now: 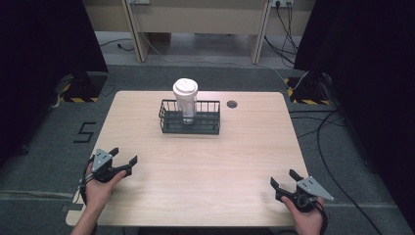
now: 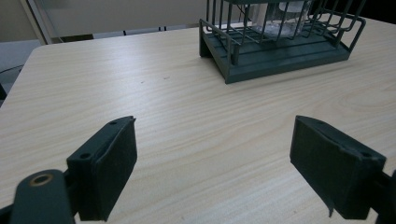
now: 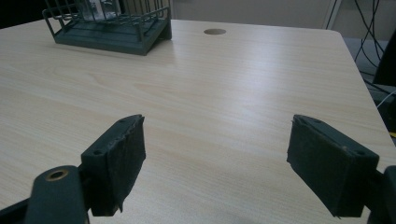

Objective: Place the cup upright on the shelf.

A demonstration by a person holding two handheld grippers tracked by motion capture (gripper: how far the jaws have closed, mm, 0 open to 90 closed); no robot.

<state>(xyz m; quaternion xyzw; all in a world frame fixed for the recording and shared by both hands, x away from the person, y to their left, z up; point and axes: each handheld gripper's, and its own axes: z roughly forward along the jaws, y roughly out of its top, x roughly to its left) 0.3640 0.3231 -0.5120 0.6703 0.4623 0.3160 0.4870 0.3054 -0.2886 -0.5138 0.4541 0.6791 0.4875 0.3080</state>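
Start pose, nothing grasped yet. Left gripper (image 1: 122, 157) at lower left of the high view, jaws spread wide, empty, resting near the table (image 1: 244, 161) edge. Right gripper (image 1: 285, 179) at lower right, jaws equally wide, empty. Cup (image 1: 185, 100) with white lid stands upright inside the dark wire basket (image 1: 213, 117) at upper centre, well apart from both grippers; a small round hole (image 1: 232, 104) sits just right of the basket. Likely next: one gripper reaches forward to the cup, needs to come in above the basket rim and close on the cup wall.

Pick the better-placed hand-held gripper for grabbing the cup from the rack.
Left hand-held gripper, probably: open, nearer the cup in the wire rack. Right hand-held gripper sits farther off.
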